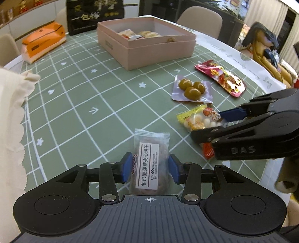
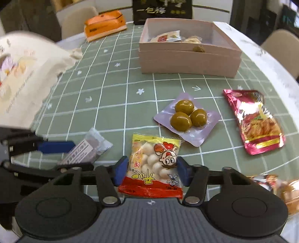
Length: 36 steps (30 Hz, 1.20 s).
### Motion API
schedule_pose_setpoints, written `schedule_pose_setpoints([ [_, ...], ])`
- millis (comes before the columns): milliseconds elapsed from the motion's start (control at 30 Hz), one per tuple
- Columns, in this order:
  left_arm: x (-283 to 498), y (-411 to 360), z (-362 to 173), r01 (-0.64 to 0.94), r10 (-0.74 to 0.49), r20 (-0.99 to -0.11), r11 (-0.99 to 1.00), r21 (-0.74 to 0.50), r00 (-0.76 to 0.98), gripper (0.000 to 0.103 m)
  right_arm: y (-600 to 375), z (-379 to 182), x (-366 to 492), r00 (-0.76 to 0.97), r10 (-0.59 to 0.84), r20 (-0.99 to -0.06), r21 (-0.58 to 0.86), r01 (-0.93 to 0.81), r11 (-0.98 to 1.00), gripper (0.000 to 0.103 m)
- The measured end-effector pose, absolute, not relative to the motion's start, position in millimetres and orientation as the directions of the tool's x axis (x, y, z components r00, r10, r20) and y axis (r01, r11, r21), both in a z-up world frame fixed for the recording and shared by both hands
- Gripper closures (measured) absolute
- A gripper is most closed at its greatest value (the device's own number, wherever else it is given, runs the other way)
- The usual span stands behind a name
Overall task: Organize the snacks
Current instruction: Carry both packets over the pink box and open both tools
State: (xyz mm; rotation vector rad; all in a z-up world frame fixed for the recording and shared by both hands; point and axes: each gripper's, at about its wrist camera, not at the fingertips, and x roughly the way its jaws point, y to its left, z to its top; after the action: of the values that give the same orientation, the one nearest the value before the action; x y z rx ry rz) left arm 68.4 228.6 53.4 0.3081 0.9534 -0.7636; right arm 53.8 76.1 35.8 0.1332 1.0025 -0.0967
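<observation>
My left gripper (image 1: 150,169) has its blue pads on both long sides of a clear biscuit packet with a white label (image 1: 150,164) that lies on the green tablecloth. It also shows in the right wrist view (image 2: 82,149). My right gripper (image 2: 152,172) has its pads on both sides of a yellow and red packet of white puff balls (image 2: 153,166), also seen in the left wrist view (image 1: 198,119). A pink open box (image 1: 149,46) with several snacks inside stands at the far side; it shows in the right wrist view (image 2: 188,59) too.
A pouch of three green olives (image 2: 186,119) and a red foil packet (image 2: 256,121) lie between the grippers and the box. An orange tissue pack (image 1: 43,41) and a black bag (image 1: 93,16) stand at the back. A cream cloth bag (image 2: 22,78) is at the left.
</observation>
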Motion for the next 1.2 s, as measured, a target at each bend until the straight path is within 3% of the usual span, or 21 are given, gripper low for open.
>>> schedule_pose_setpoints([
  [133, 55, 216, 53, 0.744, -0.422, -0.822, 0.668, 0.004, 0.383, 0.061, 62, 45, 39, 0.541, -0.024, -0.841, 0.086, 0.178, 0.98, 0.052],
  [233, 53, 213, 62, 0.769, -0.506, -0.81, 0.629, -0.111, 0.297, 0.061, 42, 55, 19, 0.541, -0.044, -0.84, 0.1, 0.235, 0.967, 0.052],
  [367, 63, 198, 127, 0.777, -0.628, -0.72, 0.597, -0.203, 0.295, 0.061, 13, 90, -9, 0.589, -0.084, -0.804, 0.114, 0.291, 0.95, 0.053],
  [467, 92, 174, 184, 0.76, -0.674, -0.636, 0.617, -0.204, 0.377, 0.061, -19, 126, -18, 0.662, -0.081, -0.745, 0.161, 0.297, 0.941, 0.053],
  [567, 158, 139, 227, 0.663, -0.692, -0.567, 0.682, -0.308, 0.448, 0.053, -47, 153, -14, 0.728, -0.073, -0.682, 0.189, 0.271, 0.944, 0.053],
  [700, 224, 95, 225, 0.565, -0.59, -0.652, 0.773, -0.288, 0.476, 0.058, -73, 167, -1, 0.783, -0.062, -0.619, 0.186, 0.222, 0.957, 0.052],
  [900, 197, 97, 201, 0.583, -0.55, -0.71, 0.777, -0.24, 0.44, 0.058, -95, 155, 11, 0.783, 0.015, -0.621, 0.246, 0.177, 0.953, 0.052],
  [1033, 192, 95, 217, 0.592, -0.518, -0.752, 0.777, -0.214, 0.408, 0.058, -106, 179, 45, 0.818, 0.087, -0.569, 0.305, 0.111, 0.946, 0.052],
  [1133, 185, 85, 231, 0.612, -0.464, -0.801, 0.774, -0.16, 0.378, 0.058, -113, 207, 108, 0.822, 0.16, -0.546, 0.369, 0.064, 0.927, 0.043],
  [1200, 178, 87, 227, 0.609, -0.492, -0.793, 0.767, -0.201, 0.359, 0.058, -113, 216, 146, 0.806, 0.146, -0.573, 0.326, 0.061, 0.943, 0.039],
])
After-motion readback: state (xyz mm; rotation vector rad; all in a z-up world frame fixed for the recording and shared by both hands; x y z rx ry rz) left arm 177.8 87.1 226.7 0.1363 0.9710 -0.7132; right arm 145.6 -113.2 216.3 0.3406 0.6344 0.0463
